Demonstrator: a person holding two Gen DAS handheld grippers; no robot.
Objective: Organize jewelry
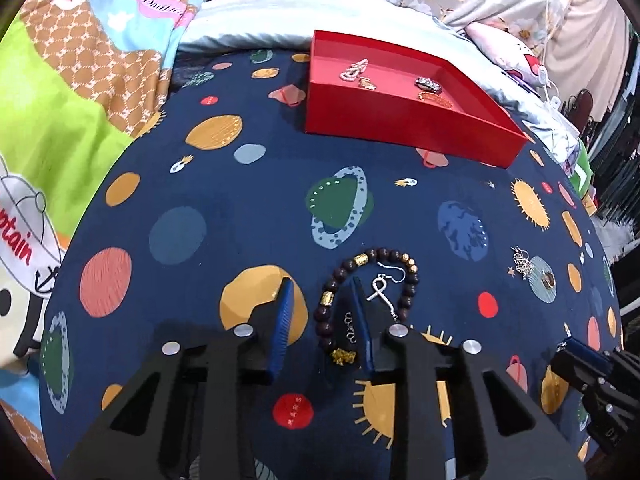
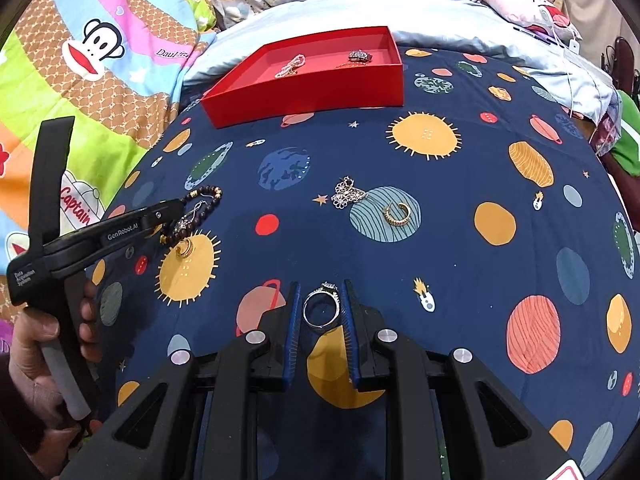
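Note:
A red tray (image 1: 400, 120) (image 2: 304, 92) at the far side of the planet-print bedspread holds several small jewelry pieces. My left gripper (image 1: 323, 284) is open over a dark bead bracelet (image 1: 412, 280) (image 2: 208, 192); its right finger rests inside the loop, beside a silver earring (image 1: 380, 286). My right gripper (image 2: 320, 286) is nearly closed around a silver ring (image 2: 321, 308), both pads touching its sides. A silver filigree piece (image 2: 347, 194) (image 1: 522, 264), a gold hoop earring (image 2: 397, 214) and a gold ring (image 2: 185, 249) lie loose on the spread.
A navy bedspread (image 2: 440, 240) covers the bed. A cartoon monkey quilt (image 2: 100, 60) lies to the left, a pale blue pillow (image 1: 260, 20) behind the tray. The right gripper (image 1: 580, 364) shows at the lower right of the left wrist view.

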